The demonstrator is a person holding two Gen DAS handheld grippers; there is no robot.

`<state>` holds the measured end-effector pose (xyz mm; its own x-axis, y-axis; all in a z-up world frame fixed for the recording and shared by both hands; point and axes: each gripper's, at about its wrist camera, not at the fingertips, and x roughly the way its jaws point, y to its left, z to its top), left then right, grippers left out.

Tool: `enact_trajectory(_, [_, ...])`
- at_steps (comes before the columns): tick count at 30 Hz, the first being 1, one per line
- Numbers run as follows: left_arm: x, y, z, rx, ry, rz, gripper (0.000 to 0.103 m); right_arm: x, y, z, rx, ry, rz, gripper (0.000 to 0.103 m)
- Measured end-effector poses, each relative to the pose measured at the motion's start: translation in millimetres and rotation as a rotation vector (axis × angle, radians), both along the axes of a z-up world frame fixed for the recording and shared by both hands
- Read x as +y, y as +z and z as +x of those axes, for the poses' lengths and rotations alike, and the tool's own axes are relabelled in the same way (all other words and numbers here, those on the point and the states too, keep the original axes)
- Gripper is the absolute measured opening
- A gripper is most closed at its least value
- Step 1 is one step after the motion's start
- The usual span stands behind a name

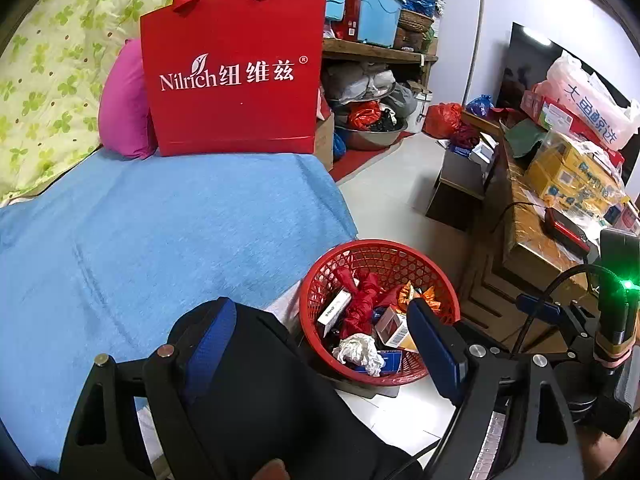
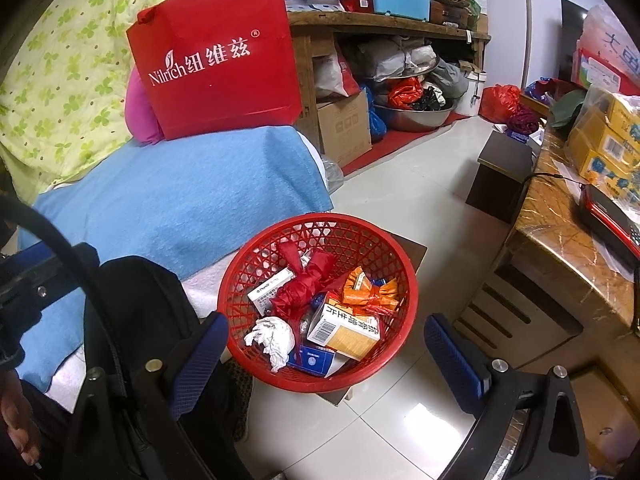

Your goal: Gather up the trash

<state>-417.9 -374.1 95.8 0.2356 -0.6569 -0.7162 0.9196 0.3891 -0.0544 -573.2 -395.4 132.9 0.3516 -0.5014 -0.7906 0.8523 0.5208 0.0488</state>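
A red mesh basket [image 1: 384, 254] [image 2: 320, 226] stands on a low stool beside the bed. It holds trash: a crumpled white tissue [image 1: 358, 352] [image 2: 272, 336], a red wrapper [image 1: 360, 304] [image 2: 304, 284], an orange wrapper [image 2: 368, 288] and small cartons [image 2: 348, 332]. My left gripper [image 1: 320, 340] is open and empty, above the basket's near left side. My right gripper [image 2: 326, 354] is open and empty, just above the basket's near rim.
A bed with a blue towel [image 1: 160, 220] lies at left, with a red Nilrich paper bag [image 1: 236, 76] and a pink pillow [image 1: 124, 108]. A cluttered wooden cabinet [image 2: 560, 232] stands at right. Shelves with boxes and bags [image 2: 384, 40] stand behind. White tile floor [image 2: 400, 200] lies between.
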Motion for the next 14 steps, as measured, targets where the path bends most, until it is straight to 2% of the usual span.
enact_trajectory(11, [-2.1,4.7,-7.7,-0.011,-0.036,-0.027,0.088,0.5,-0.8,-2.6,0.000,-0.009,0.001,0.099])
enact_trajectory(14, [-3.0,5.0,-10.9,-0.030,-0.039,-0.023,0.094,0.4,-0.9,-2.5,0.000,-0.009,-0.002,0.099])
